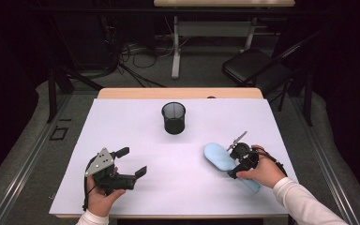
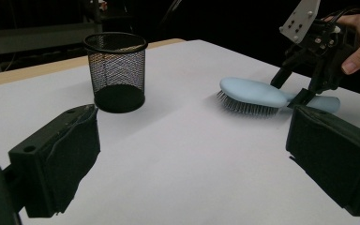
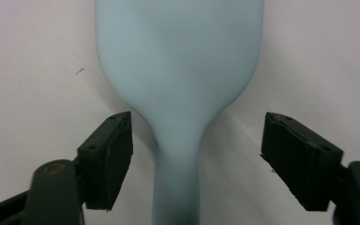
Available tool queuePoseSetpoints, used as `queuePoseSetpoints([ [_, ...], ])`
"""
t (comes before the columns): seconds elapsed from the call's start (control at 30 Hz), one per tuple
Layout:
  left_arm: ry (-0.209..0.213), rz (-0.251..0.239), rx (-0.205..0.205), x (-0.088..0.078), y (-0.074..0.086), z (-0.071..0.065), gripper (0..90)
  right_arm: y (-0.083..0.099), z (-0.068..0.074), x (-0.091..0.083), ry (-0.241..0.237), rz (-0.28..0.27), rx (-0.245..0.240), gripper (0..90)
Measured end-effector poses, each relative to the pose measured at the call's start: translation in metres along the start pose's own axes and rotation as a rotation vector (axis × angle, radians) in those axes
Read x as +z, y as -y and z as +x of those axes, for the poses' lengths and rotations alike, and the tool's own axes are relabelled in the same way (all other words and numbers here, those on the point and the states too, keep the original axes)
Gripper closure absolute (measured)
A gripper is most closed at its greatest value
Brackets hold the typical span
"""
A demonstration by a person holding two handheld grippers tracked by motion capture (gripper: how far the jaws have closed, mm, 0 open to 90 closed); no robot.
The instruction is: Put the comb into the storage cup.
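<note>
A pale blue hairbrush (image 1: 218,157) lies bristles down on the white table sheet (image 1: 136,122), at the right front. My right gripper (image 1: 236,165) points down over its handle. In the right gripper view the jaws stand on either side of the narrow neck of the hairbrush (image 3: 178,70), with a gap on both sides, so the right gripper (image 3: 197,159) is open. My left gripper (image 1: 132,161) rests at the left front, open with nothing between its fingers. The left gripper view looks across the sheet at the hairbrush (image 2: 253,91) and the right gripper (image 2: 290,91).
A black mesh cup (image 1: 174,117) stands upright and empty at the middle back of the sheet, well away from both hands. The wooden table edge (image 1: 178,93) runs behind it. A folding chair (image 1: 253,65) and a desk frame stand on the floor beyond.
</note>
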State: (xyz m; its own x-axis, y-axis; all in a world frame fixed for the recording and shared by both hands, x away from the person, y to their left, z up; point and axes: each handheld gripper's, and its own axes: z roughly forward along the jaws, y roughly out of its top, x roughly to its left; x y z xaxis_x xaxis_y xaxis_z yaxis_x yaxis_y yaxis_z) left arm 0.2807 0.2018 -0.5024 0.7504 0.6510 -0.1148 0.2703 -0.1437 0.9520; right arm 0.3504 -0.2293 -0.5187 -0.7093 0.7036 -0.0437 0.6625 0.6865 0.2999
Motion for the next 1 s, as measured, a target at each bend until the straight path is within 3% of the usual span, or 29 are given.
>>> queuePoseSetpoints([
  [0.13, 0.001, 0.001, 0.0, -0.0001, 0.0, 0.0, 3.3, -0.0005, -0.0001, -0.0005, -0.007, 0.014, 0.006, 32.2],
  [0.4, 0.001, 0.001, 0.0, 0.0, 0.0001, 0.0, 3.3, -0.0017, 0.002, 0.0025, 0.0, 0.037, -0.015, 32.7],
  [0.7, 0.0, 0.001, -0.001, -0.0001, 0.0001, 0.0002, 3.2, -0.003, 0.0035, 0.0053, -0.014, 0.052, 0.024, 37.0],
  [1.0, -0.001, 0.002, -0.001, 0.0, 0.0002, 0.0004, 3.2, -0.0025, 0.0034, 0.0068, -0.016, 0.074, -0.007, 47.9],
])
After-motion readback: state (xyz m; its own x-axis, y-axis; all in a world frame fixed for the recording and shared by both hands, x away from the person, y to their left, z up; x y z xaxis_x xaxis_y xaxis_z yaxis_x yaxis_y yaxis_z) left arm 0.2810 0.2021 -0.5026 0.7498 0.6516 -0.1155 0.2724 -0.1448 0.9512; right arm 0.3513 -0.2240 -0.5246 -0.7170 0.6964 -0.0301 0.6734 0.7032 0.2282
